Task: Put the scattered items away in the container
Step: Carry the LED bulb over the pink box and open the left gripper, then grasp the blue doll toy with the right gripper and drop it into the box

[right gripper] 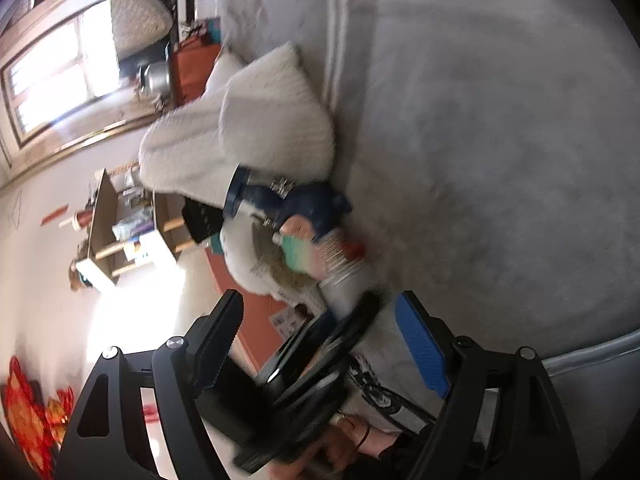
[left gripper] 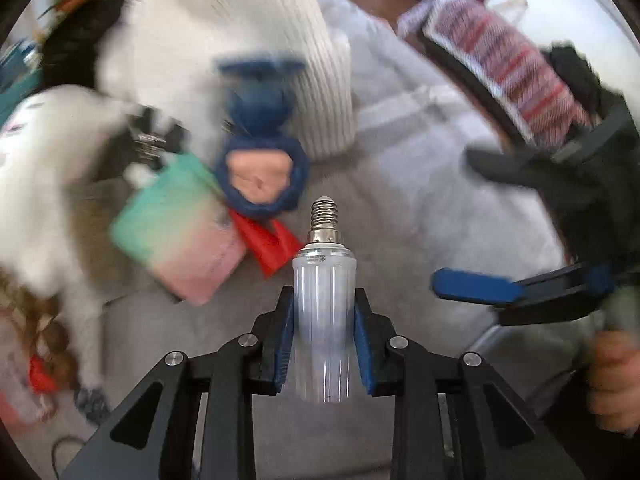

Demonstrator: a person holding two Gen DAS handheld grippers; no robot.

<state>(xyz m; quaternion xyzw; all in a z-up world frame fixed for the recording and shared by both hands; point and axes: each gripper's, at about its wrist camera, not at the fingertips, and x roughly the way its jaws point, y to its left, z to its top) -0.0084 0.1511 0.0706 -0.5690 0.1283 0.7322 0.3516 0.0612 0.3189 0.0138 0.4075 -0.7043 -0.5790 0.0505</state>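
Note:
A white light bulb (left gripper: 324, 312) with a metal screw base stands between the blue pads of my left gripper (left gripper: 323, 294), which is shut on its ribbed body above the grey bed cover (left gripper: 400, 168). Just beyond it lie a blue knitted doll (left gripper: 260, 168), a green-to-pink pastel case (left gripper: 176, 228) and a red piece (left gripper: 268, 244). My right gripper (left gripper: 480, 228) hangs open at the right with nothing between its fingers. In the right wrist view the right gripper (right gripper: 320, 300) is open around empty space, with the blurred left gripper and bulb (right gripper: 344, 280) just past it.
A white ribbed pillow (left gripper: 240, 40) and a white plush toy (left gripper: 52, 160) lie behind and left of the items. A striped woven thing (left gripper: 500, 56) sits at the upper right. A hand (left gripper: 612, 384) grips the right tool. A shelf (right gripper: 120, 232) stands off the bed.

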